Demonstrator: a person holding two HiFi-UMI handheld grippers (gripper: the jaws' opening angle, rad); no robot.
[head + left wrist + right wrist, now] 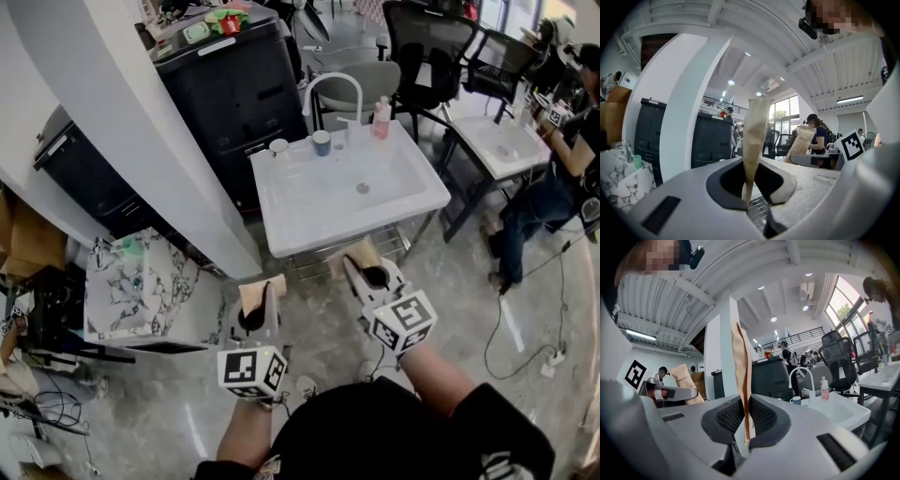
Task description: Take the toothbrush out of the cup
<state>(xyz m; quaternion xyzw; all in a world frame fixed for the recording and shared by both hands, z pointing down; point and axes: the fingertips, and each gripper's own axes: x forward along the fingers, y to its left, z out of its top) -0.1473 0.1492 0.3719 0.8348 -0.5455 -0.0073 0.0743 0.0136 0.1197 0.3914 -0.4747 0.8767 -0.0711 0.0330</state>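
Note:
A white sink (309, 211) stands ahead of me, with a blue cup (321, 142) and a small white cup (278, 146) on its back ledge near the curved tap (335, 82). I cannot make out a toothbrush at this distance. My left gripper (262, 287) and right gripper (361, 255) are held side by side short of the sink's front edge, both shut with nothing between their tan pads. The right gripper view shows the sink (846, 412), the blue cup (795, 401) and the tap (800, 376) off to the right of its closed pads (741, 338).
A pink soap bottle (382, 116) stands at the sink's back right. A white pillar (122, 112) and a dark cabinet (234, 94) lie to the left, with a marble-topped stand (141, 291) beside me. Office chairs (427, 47), a second sink (506, 141) and a seated person (562, 159) are on the right.

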